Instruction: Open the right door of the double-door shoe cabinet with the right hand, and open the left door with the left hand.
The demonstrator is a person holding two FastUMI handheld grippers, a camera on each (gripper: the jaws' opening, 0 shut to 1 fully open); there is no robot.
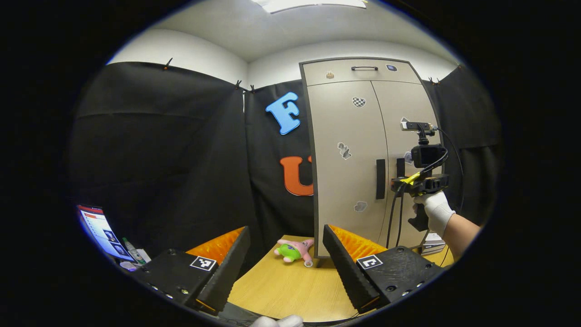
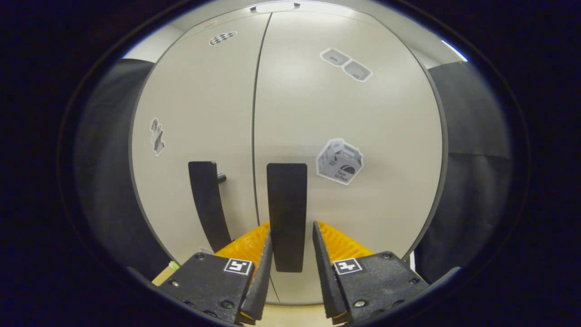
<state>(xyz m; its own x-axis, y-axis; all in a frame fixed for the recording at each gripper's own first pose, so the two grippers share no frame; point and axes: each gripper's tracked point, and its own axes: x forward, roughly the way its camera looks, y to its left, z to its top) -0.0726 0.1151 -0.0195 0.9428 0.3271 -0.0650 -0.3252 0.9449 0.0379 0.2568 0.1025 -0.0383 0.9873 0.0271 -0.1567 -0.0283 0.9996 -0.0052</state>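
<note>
Beige cabinet: the double-door shoe cabinet (image 1: 363, 150) stands upright on the wooden table (image 1: 290, 286), both doors closed, a drawer with a dark bar handle across its top.
Handles: two dark vertical handles flank the centre seam, the left door handle (image 2: 208, 204) and the right door handle (image 2: 287, 215).
Writing: a box-shaped sticker (image 2: 339, 161) on the right door carries small print, too blurred to read surely.
Other stickers: a checkered one and grey shapes on the left door.
Right hand-held gripper (image 2: 290, 247): narrow, fingers either side of the right door handle; whether they press it, I cannot tell.
Left hand-held gripper (image 1: 286, 250): wide apart, well away from the cabinet, holding nothing.
Table: a pink and green plush toy (image 1: 295, 250) lies beside the cabinet's foot.
</note>
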